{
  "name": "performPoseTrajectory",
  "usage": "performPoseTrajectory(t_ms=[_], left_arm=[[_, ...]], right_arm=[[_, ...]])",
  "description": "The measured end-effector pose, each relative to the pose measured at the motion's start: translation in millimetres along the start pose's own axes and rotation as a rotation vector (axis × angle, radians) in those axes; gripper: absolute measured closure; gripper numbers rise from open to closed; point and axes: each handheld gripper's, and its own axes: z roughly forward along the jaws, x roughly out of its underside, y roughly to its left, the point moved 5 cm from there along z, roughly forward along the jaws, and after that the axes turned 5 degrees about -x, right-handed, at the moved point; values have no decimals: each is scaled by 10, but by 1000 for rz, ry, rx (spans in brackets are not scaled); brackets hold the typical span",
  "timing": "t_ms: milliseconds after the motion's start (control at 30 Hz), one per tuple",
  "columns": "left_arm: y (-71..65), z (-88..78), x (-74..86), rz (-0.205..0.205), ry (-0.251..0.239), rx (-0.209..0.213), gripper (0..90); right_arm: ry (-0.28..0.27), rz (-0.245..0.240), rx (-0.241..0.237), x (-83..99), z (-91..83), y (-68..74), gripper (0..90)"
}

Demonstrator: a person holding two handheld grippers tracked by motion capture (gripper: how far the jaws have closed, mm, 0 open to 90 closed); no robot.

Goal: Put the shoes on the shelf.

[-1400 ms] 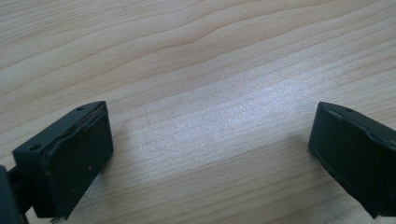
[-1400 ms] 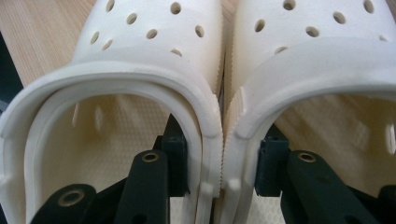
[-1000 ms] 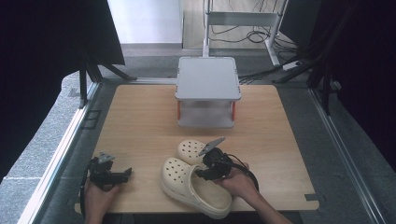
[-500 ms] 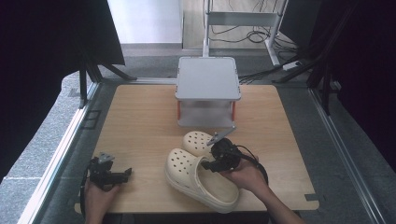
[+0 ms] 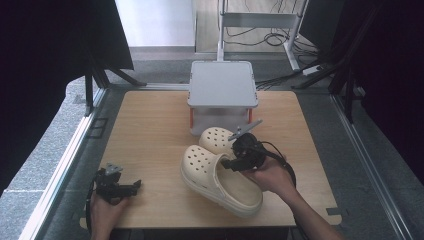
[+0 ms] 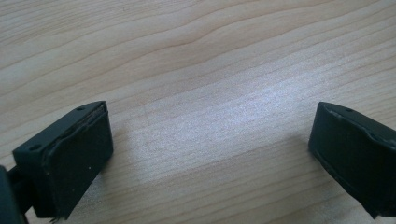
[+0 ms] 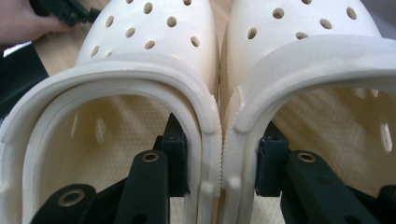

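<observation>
- The 2 clogs (image 5: 220, 167), pinched side by side, now hang tilted just in front of the grey box (image 5: 222, 95), lifted off the table (image 5: 145, 130) since a second ago.
- Right gripper (image 7: 219, 163) clamps their adjoining walls, so carrying has begun.
- Left gripper (image 6: 210, 154) rests open, far left of the box.

Clogs (image 5: 220, 172) matt cream foam w/ holes, table (image 5: 150, 135) smooth light wood, jaws matt black plastic

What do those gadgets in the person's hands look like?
Both are black. The left gripper has two blocky jaws with flat rubbery pads and a grey plate on top. The right gripper has bolted black arms, a grey plate and a looping black cable. The forearms show no sleeves.
</observation>
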Motion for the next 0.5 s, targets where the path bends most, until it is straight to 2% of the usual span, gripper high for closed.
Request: performPoseTrajectory(t_ms=[500], left_arm=[[0, 2, -2, -1, -3, 0, 0]], right_arm=[[-31, 52, 81, -381, -387, -163, 641]])
